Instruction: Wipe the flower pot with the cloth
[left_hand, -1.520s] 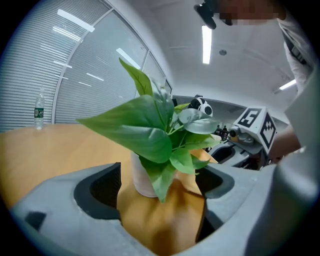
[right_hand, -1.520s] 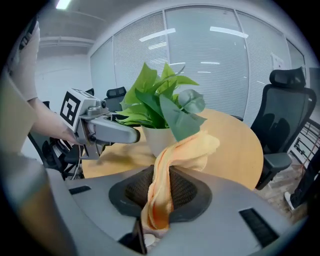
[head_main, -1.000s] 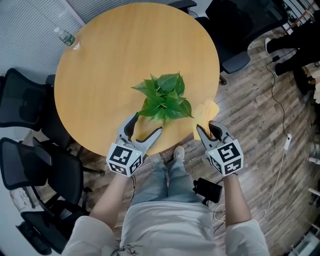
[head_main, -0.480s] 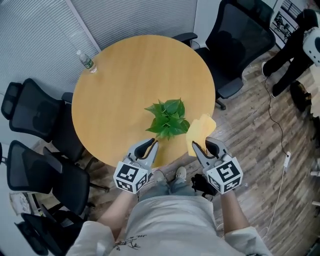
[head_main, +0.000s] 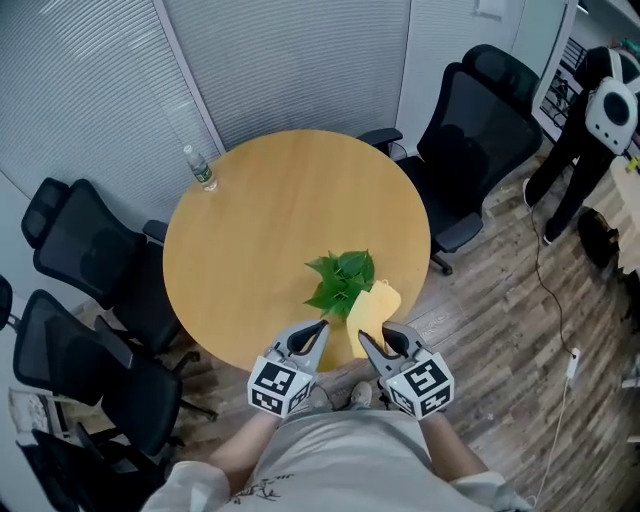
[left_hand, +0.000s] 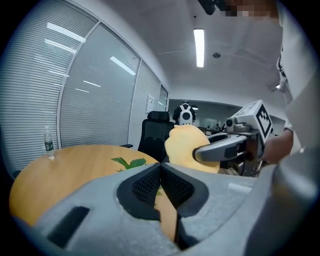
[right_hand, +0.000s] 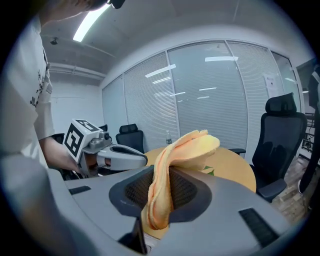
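1. Yellow soft cloth (right_hand: 182, 150) is pinched between the jaws of the right hand-held gripper (right_hand: 160, 189), its free end flopping up past the tips.
2. From above, the cloth shows just right of a green leafy plant (head_main: 342, 280) standing on the round wooden counter (head_main: 270, 200) near the person's edge; the leaves hide its flower pot.
3. Beside the right one, the left hand-held gripper (head_main: 320, 327) has just been closing; its jaws meet, nothing between them.
4. At the counter's far left rim stands a clear plastic bottle (head_main: 200, 168); black office chairs (head_main: 480, 110) ring it.

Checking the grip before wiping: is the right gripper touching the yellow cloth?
Touching. In the right gripper view, the yellow cloth is pinched between the right gripper's shut pads.
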